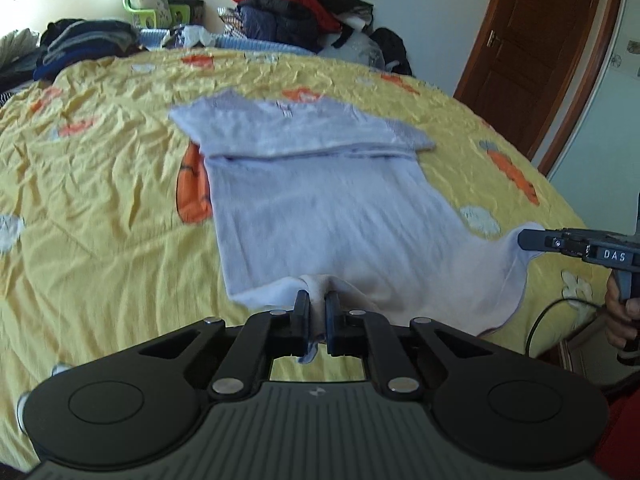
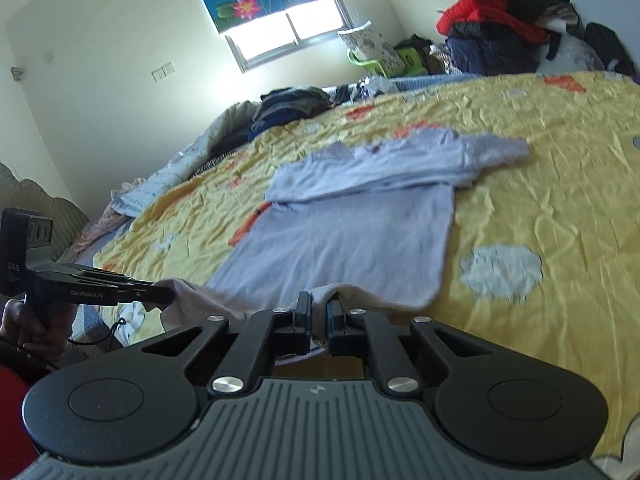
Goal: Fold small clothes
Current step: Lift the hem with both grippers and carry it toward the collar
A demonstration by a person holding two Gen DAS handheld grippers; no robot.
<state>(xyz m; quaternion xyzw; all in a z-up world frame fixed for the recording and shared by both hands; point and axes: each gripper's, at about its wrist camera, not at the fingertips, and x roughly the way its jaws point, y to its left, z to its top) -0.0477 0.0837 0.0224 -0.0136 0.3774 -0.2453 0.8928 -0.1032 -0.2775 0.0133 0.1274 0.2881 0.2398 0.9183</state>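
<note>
Both grippers pinch the near hem of a pale lilac shirt (image 1: 320, 208) spread on a bed. Left gripper (image 1: 317, 312) has its two black jaws pressed together on a bunched fold of the hem at one corner. Right gripper (image 2: 318, 314) clamps the hem's other corner the same way, the cloth raised slightly off the bed at both grips. Farther off, the shirt's sleeves lie folded across its body. Beneath it stretches a wrinkled yellow bedspread (image 1: 100, 200) printed with orange and white shapes. Piled clothes (image 1: 296, 4) sit at the bed's far edge.
</note>
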